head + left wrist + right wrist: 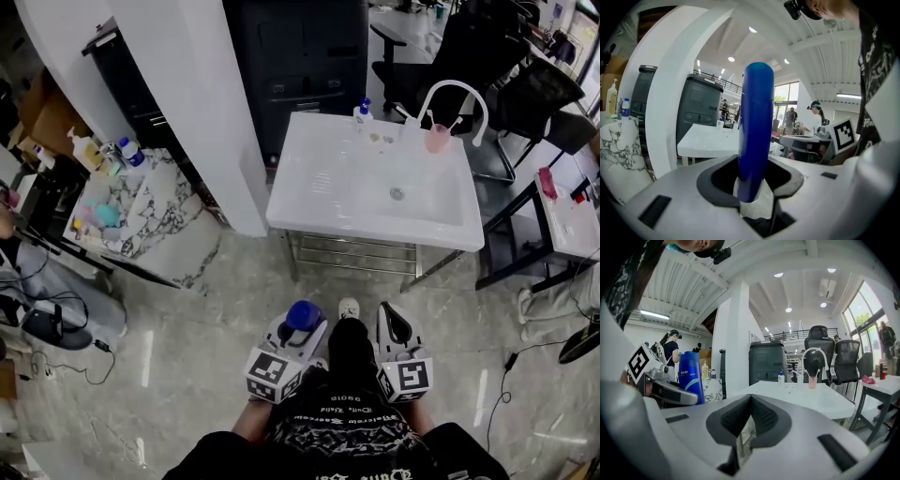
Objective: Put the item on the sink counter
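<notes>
The left gripper (752, 187) is clenched on a blue bottle (755, 131), which stands upright over the floor, well short of the white sink tabletop (328, 183). The right gripper (749, 411) has its jaws pressed together on nothing. At the tabletop's far edge stand a pink cup (438, 138) holding thin sticks and a small pump bottle (363, 114).

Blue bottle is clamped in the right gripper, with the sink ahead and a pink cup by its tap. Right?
No: the blue bottle is clamped in the left gripper, as the left gripper view shows; the right gripper is shut and empty. The sink is ahead, pink cup by its tap.
</notes>
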Action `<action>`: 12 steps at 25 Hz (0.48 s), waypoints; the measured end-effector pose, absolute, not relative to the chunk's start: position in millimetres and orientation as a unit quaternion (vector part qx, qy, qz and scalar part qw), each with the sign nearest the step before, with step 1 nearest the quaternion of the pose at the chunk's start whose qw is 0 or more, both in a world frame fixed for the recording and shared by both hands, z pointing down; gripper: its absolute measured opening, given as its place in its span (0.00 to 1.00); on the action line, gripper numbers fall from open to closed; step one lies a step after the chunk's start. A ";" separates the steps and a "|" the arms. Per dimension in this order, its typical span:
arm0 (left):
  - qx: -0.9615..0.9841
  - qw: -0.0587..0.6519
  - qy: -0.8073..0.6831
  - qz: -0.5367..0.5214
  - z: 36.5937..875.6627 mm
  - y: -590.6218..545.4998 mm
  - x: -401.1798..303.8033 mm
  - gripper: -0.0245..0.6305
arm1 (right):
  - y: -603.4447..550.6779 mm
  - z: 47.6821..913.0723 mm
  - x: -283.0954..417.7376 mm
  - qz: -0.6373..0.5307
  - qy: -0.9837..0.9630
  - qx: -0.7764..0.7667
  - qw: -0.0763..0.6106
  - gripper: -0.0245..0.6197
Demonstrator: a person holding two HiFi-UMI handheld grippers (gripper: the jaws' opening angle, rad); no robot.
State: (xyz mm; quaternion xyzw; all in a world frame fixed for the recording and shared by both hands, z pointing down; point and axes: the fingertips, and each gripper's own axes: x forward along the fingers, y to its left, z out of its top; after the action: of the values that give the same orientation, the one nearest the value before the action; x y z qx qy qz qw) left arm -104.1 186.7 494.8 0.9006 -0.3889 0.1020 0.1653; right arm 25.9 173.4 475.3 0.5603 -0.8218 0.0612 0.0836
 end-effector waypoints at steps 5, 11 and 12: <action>0.891 0.176 -0.404 0.107 502.2 157.5 -106.9 0.28 | 127.0 475.2 27.4 0.062 -0.834 0.543 0.079 0.04; 0.878 0.180 -0.432 0.105 499.9 93.1 -104.0 0.28 | 58.7 478.1 19.1 0.065 -0.855 0.507 0.091 0.04; 0.875 0.181 -0.436 0.104 499.6 82.4 -102.3 0.28 | 47.3 478.6 19.0 0.065 -0.858 0.501 0.092 0.04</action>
State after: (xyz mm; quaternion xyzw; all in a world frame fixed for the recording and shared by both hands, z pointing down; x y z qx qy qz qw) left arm -102.3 82.4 499.6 0.8754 -0.4361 0.1040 0.1807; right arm 19.0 47.3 478.6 0.5008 -0.8581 0.0654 0.0922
